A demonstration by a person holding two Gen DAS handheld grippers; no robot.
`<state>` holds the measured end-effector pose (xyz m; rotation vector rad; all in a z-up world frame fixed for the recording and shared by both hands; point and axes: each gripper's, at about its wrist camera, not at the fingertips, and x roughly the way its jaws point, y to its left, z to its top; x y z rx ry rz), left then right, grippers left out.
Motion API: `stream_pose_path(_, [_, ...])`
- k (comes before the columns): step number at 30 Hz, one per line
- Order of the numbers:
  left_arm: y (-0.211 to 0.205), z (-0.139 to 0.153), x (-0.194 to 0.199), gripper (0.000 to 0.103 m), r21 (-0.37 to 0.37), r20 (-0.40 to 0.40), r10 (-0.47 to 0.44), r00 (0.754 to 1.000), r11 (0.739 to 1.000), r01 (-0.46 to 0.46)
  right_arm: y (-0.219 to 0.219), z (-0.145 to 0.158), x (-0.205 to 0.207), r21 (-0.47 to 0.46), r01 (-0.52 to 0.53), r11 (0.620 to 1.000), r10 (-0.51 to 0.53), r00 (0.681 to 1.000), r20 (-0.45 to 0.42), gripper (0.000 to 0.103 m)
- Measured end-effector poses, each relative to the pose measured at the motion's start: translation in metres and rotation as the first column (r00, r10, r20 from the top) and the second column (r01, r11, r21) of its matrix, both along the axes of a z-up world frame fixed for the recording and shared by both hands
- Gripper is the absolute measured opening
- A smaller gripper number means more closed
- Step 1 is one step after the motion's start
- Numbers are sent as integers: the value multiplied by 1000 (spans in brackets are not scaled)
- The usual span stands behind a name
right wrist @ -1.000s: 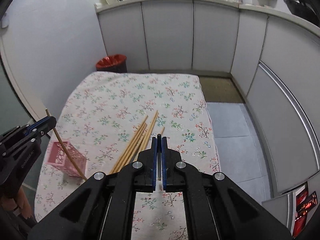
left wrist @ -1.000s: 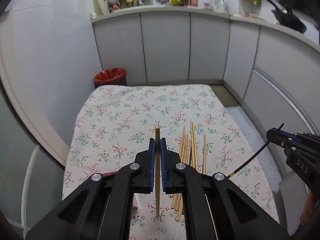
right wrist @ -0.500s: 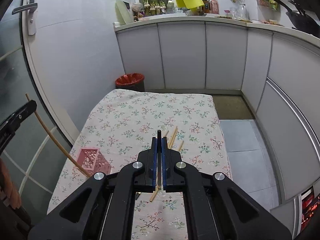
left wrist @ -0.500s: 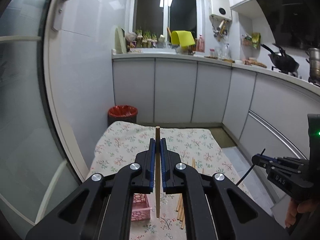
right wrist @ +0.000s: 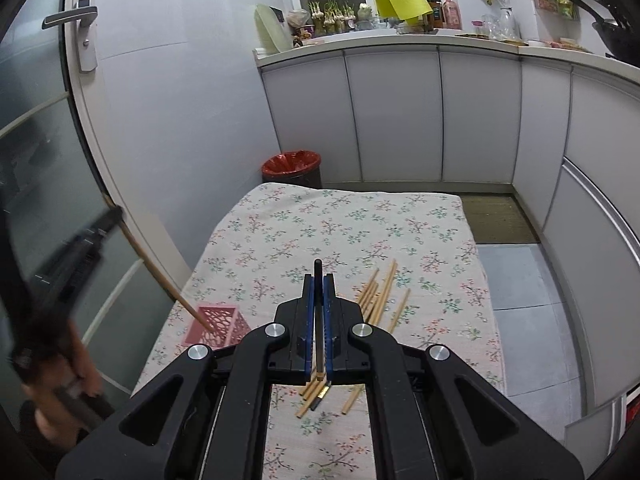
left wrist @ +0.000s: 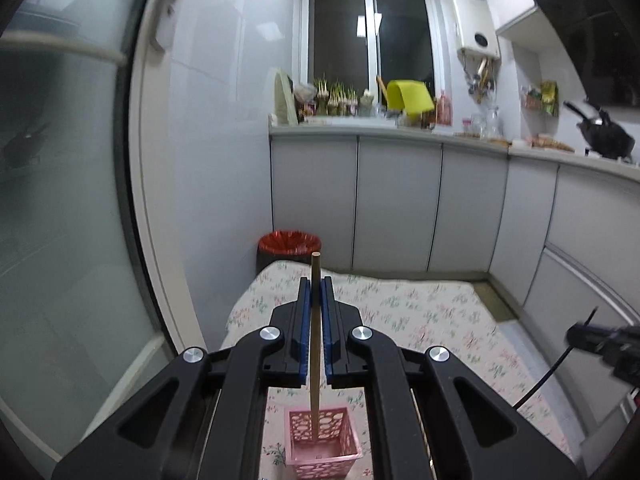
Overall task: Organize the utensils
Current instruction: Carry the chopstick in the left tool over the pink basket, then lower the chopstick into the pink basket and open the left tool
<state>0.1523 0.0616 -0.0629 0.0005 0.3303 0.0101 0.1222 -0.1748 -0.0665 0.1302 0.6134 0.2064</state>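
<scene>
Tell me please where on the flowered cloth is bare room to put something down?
The far half of the flowered cloth, toward the red bin, lies bare. So does the strip between the pink basket and the loose chopsticks. It is crowded at the near right, where those chopsticks lie, and at the near left around the basket.

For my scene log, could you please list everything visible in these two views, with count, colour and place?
Wooden chopstick: one, tan, in left gripper, tip in the basket.
Black chopstick: one, in right gripper.
Loose chopsticks: several, tan, on tablecloth.
Basket: one, pink, perforated, near table's left edge.
Tablecloth: one, floral.
Bin: one, red liner, behind table.
Wok: one, black, on counter.
Left gripper: black, blue pads.
Right gripper: same.
Hand: one, holding left gripper.
</scene>
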Motion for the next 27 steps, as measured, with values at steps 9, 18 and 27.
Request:
stream_pose_path(9, [19, -49, 47, 5, -58, -179, 6, 984, 998, -17, 24, -2, 6, 15, -43, 999, 43, 999, -14, 3])
stream_pose_path(18, [45, -44, 42, 45, -125, -198, 28, 980, 991, -53, 52, 11, 10, 66, -125, 990, 123, 992, 27, 3])
stream_pose_path(27, [78, -33, 17, 67, -173, -238, 48, 970, 981, -91, 87, 10, 31, 111, -177, 978, 173, 984, 38, 3])
